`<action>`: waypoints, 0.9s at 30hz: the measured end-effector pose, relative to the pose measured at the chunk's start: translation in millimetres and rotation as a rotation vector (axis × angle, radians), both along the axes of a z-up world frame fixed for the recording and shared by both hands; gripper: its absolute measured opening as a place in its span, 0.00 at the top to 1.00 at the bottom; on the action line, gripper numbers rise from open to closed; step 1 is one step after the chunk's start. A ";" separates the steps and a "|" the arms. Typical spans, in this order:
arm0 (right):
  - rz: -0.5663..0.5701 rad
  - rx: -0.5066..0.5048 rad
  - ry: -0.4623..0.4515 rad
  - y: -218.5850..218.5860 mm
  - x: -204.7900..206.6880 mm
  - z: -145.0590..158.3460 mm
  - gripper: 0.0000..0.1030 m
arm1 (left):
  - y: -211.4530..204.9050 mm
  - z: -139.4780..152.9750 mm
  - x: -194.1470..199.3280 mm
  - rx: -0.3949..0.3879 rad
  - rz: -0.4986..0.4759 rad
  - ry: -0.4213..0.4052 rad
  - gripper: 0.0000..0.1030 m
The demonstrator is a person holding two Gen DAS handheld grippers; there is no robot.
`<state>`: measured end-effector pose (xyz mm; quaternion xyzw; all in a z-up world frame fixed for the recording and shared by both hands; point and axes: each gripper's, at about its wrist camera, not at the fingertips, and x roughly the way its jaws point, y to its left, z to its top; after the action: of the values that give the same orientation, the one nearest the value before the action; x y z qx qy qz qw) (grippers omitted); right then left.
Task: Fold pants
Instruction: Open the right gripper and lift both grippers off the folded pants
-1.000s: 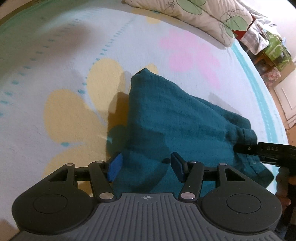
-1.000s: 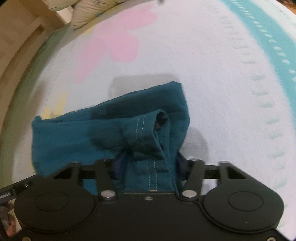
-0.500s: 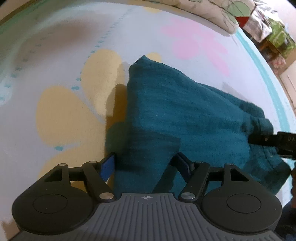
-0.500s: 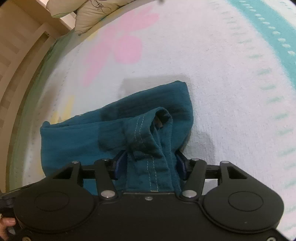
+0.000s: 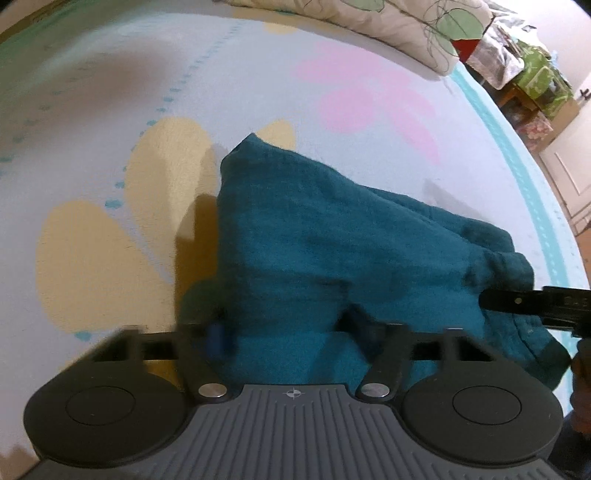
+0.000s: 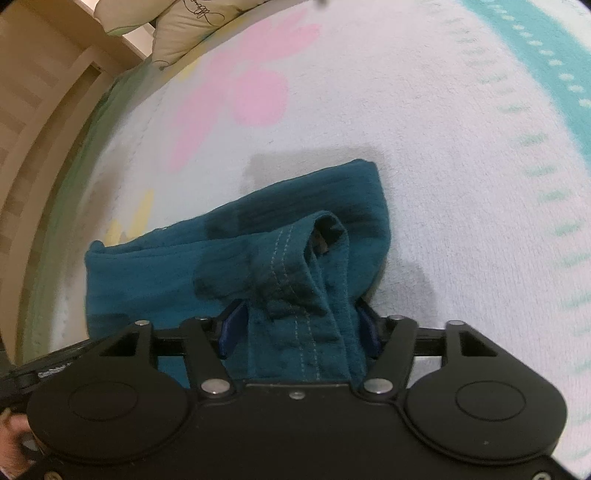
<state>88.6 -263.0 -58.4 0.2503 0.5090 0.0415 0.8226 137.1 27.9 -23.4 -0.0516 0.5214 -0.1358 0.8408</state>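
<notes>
A pale bedspread point(image 5: 110, 92) fills both views, printed with a yellow flower point(image 5: 110, 236), a pink flower point(image 5: 373, 99) and a teal border stripe point(image 5: 532, 192) with white dots. A leaf-print pillow point(image 5: 413, 22) lies at the far edge. Beyond it stand cluttered boxes point(image 5: 532, 81) and a white door point(image 5: 572, 162). A wooden bed frame point(image 6: 33, 122) curves along the right-wrist view's left side.

Two wrist cameras, low and close over the bed

The left wrist view looks forward along its fingers point(image 5: 218, 338) across the teal pants point(image 5: 332, 240) toward the pillows point(image 5: 406, 33); the right wrist view faces the same pants point(image 6: 236, 258) from their other end; each catches the opposite gripper at its edge
</notes>
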 end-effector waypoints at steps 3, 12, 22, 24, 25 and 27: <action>0.037 0.002 -0.039 7.5 -4.4 6.1 0.67 | -4.4 6.9 -5.8 0.039 0.015 -0.028 0.86; 0.133 -0.122 -0.195 50.7 -13.4 68.4 0.71 | 2.3 61.2 -27.9 0.063 0.081 -0.247 0.92; 0.290 -0.112 -0.220 139.3 99.0 87.2 0.65 | 70.2 72.5 20.0 0.184 0.315 -0.268 0.86; 0.277 -0.150 -0.166 144.5 119.0 67.7 0.58 | 79.0 50.4 31.4 0.227 0.349 -0.193 0.85; 0.261 -0.189 -0.139 146.1 126.3 59.8 0.55 | 81.5 40.8 34.3 0.262 0.375 -0.156 0.85; 0.232 -0.237 -0.100 139.4 134.9 50.7 0.52 | 88.6 30.3 35.5 0.329 0.445 -0.112 0.85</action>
<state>223.5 -123.6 -7.7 0.0888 0.4941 0.0881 0.8604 172.6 116.5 6.9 -0.0203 0.4651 0.1362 0.8745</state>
